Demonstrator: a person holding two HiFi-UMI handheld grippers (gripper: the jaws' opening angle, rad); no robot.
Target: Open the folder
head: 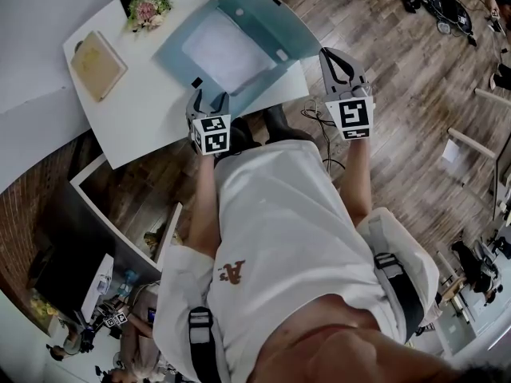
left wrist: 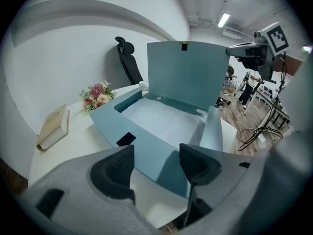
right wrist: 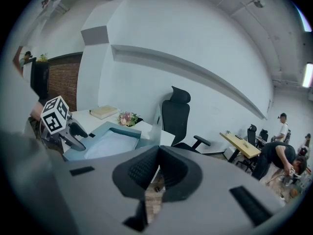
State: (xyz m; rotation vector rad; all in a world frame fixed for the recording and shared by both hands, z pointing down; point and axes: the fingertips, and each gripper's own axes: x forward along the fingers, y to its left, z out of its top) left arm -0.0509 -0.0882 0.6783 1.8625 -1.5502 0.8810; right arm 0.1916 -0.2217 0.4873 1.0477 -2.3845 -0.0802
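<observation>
The blue folder [head: 267, 14] lies open on the white table [head: 144, 110], its lid standing up at the far side and white paper [head: 223, 50] inside the tray. My left gripper [head: 209, 96] hovers open over the folder's near front flap [left wrist: 146, 151], with nothing between its fingers. In the left gripper view the raised lid [left wrist: 188, 77] faces me. My right gripper [head: 330, 54] hangs beyond the table's right edge, close to the lid's side, and is shut on nothing [right wrist: 157, 168]. In the right gripper view the folder [right wrist: 105, 141] lies left of the jaws.
A tan book [head: 97, 64] and a small bunch of flowers [head: 148, 6] lie at the table's far left. A black office chair [right wrist: 177, 116] stands behind the table. Cables [left wrist: 259, 131] trail on the wooden floor to the right. People work at desks in the distance.
</observation>
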